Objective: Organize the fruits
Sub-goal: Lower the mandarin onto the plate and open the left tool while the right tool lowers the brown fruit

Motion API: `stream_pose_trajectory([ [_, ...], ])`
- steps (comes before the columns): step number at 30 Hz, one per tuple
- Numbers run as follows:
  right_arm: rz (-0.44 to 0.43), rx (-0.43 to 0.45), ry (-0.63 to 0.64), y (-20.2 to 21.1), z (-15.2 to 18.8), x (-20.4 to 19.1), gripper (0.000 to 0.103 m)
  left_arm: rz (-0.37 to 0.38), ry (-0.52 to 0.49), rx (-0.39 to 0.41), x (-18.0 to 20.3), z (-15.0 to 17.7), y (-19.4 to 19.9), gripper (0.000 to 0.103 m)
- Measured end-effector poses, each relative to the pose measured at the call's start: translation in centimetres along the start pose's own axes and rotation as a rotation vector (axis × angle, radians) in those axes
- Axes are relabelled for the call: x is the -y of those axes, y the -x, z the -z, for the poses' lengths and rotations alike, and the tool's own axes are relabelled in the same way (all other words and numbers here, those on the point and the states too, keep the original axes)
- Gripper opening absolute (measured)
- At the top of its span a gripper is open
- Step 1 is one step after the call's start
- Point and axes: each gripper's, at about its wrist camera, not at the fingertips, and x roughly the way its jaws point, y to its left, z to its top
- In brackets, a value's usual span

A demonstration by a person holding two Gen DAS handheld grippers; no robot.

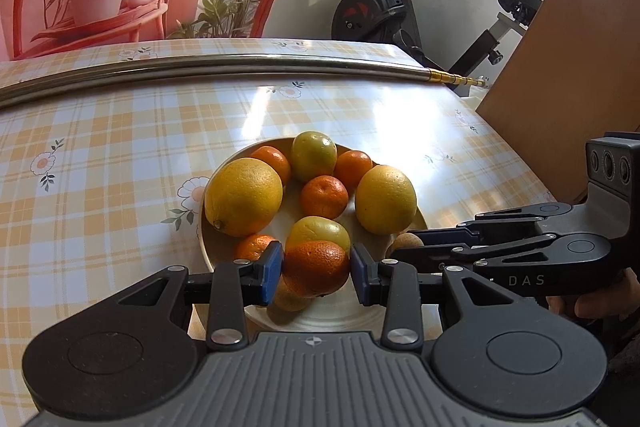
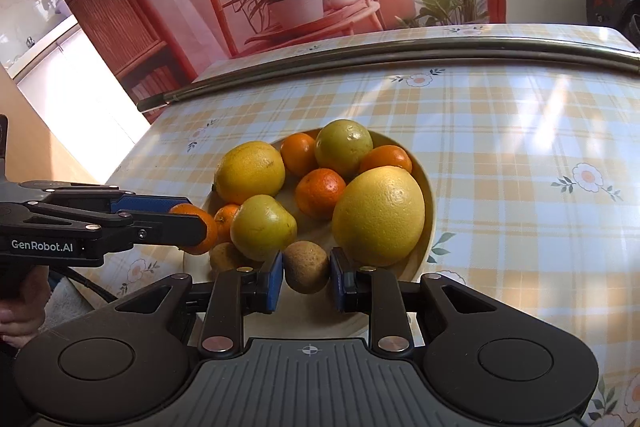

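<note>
While both claws sit low over the dish, we log:
left gripper: we see blue pads pinching a round orange mandarin at the near rim.
right gripper: pinching a small brown round fruit, pads pressed on both sides.
plate: we note a shallow cream round plate on the yellow plaid tablecloth.
fruit on plate: two big yellow citrus, two yellow-green ones, several small mandarins.
far: long metal rod across the table; black exercise bike behind.
</note>
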Motion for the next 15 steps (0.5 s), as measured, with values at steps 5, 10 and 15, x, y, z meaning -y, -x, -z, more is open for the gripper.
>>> stream_pose_trajectory([
  [5, 0.002, -0.009, 0.019, 0.8, 0.8, -0.4, 0.023, 0.018, -0.025, -0.015, 0.7, 0.1, -0.3, 0.039],
  [10, 0.009, -0.026, 0.060, 0.9, 1.1, -1.3, 0.023, 0.033, -0.047, -0.025, 1.2, 0.3, -0.5, 0.039],
  [15, 0.000, -0.058, 0.072, 0.7, 1.6, -1.6, 0.023, 0.045, -0.067, -0.040, 1.6, 0.4, -0.9, 0.039],
])
